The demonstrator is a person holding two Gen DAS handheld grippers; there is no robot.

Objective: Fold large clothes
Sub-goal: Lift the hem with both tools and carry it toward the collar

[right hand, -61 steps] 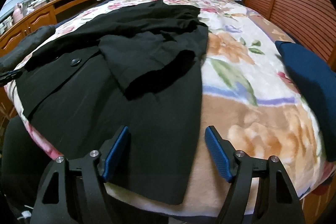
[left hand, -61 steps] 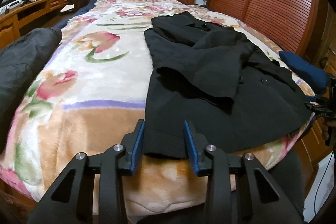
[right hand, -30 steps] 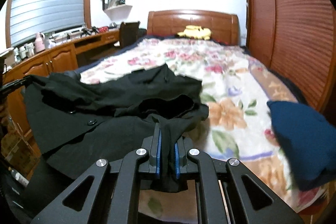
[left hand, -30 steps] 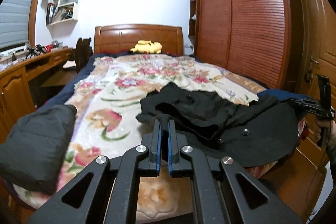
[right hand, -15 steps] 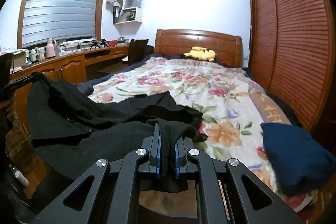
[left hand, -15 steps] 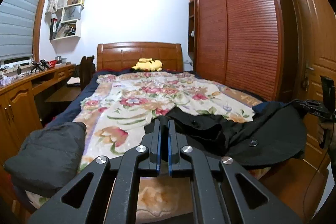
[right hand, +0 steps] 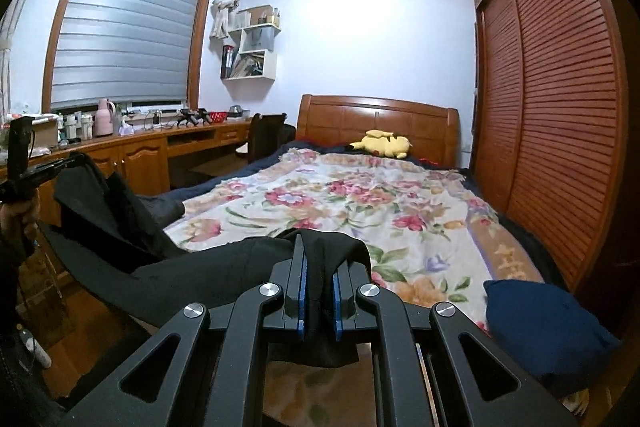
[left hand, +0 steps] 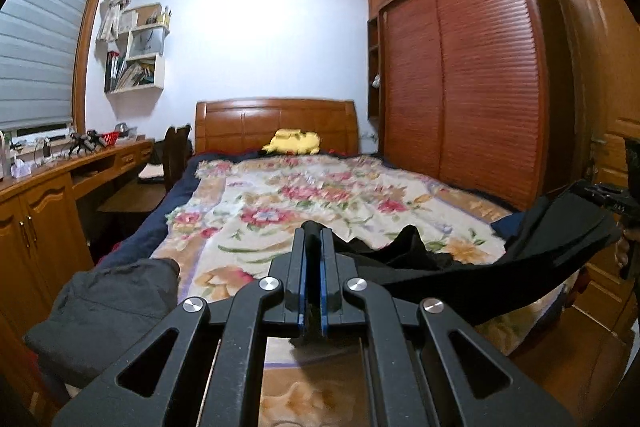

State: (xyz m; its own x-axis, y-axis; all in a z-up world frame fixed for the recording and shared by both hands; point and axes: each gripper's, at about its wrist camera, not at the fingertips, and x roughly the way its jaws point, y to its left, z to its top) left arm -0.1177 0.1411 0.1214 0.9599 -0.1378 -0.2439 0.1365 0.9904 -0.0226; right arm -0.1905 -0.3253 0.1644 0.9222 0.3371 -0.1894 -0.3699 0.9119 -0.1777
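With both grippers clamped on the hem corners of the black coat [right hand: 224, 279], which hangs stretched between them above the foot of the bed [left hand: 360, 195], the fold should go well if the hands keep level and apart. The left gripper [left hand: 312, 267] pinches thin cloth, jaws nearly together; the right gripper [right hand: 319, 279] grips a thicker bunch. Carry the hem evenly toward the collar, keeping the cloth taut.

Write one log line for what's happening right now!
left tool: shut on black coat | right tool: shut on black coat | coat: lifted over bed
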